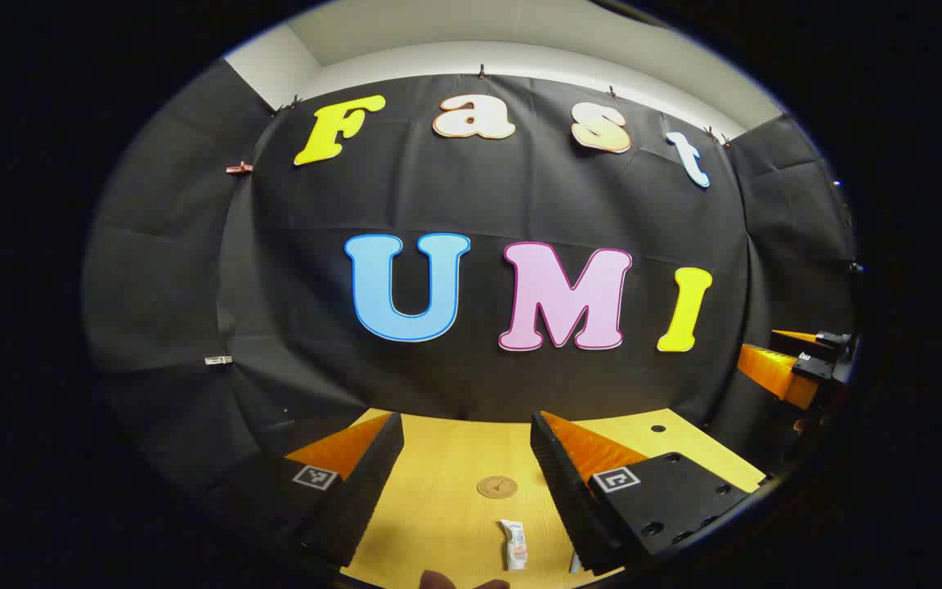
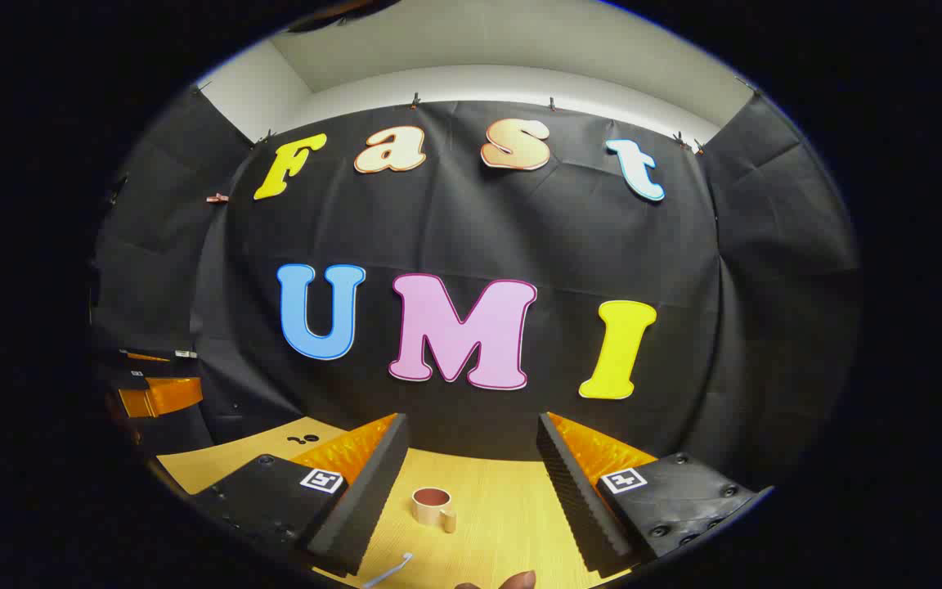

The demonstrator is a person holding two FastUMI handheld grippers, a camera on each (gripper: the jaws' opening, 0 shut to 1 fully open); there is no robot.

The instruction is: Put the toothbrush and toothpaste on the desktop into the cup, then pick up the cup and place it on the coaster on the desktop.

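Spread wide and holding nothing, the left gripper [image 1: 464, 483] hovers above a small white toothpaste tube [image 1: 513, 544] lying lengthways between its fingers, the round brown cork coaster [image 1: 496, 487] just beyond on the yellow wooden desktop [image 1: 446, 491]. Over in the right gripper view, the right gripper [image 2: 471, 483] is also wide and free, framing the empty pinkish handled cup [image 2: 433, 506], while the pale slim toothbrush [image 2: 389, 571] lies slantwise nearer its left finger, so that hand looks closer for it.

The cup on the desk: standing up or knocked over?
Upright. In the right gripper view the cup stands on the desk, its round opening facing up, handle at the side.
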